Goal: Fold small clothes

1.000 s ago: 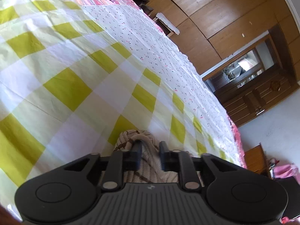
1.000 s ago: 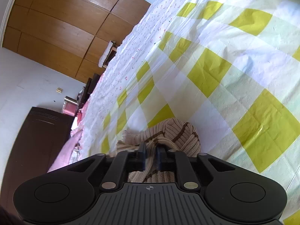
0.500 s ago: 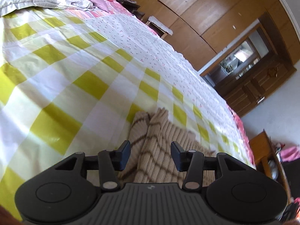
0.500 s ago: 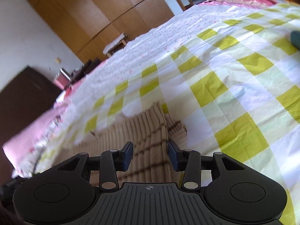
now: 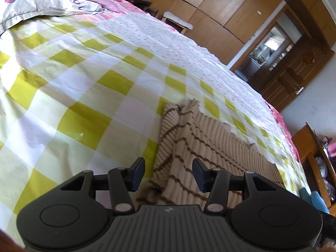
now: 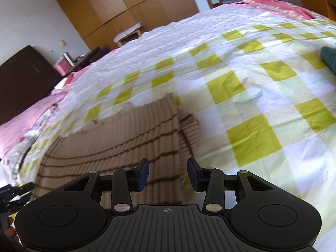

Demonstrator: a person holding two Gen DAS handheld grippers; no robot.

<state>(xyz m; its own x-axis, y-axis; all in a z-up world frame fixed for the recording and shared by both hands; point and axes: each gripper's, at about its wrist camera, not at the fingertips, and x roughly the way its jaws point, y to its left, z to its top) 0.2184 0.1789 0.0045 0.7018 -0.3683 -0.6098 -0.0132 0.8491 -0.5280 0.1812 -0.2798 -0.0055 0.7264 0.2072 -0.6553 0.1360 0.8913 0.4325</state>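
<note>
A beige ribbed knit garment with thin brown stripes (image 5: pixel 199 138) lies flat on the yellow-and-white checked bedspread (image 5: pixel 84 105). One edge of it is folded over into a narrow band. My left gripper (image 5: pixel 168 169) hovers over the garment's near left edge, jaws apart, pads touching nothing. In the right wrist view the same garment (image 6: pixel 126 134) spreads to the left. My right gripper (image 6: pixel 168 168) hangs over its near right edge; its jaws are closing slightly, cloth below them but none pinched.
A dark green garment (image 6: pixel 329 58) lies at the right on the bedspread (image 6: pixel 252 105). A pillow (image 5: pixel 42 4) sits at the bed's head. Beyond the bed stand a wooden wardrobe (image 5: pixel 210 10) and a small stool (image 5: pixel 177 20).
Both grippers were shut on bunched cloth a second ago. They have let go and pulled back, and the garment now lies spread flat. Both views have rolled toward level.
</note>
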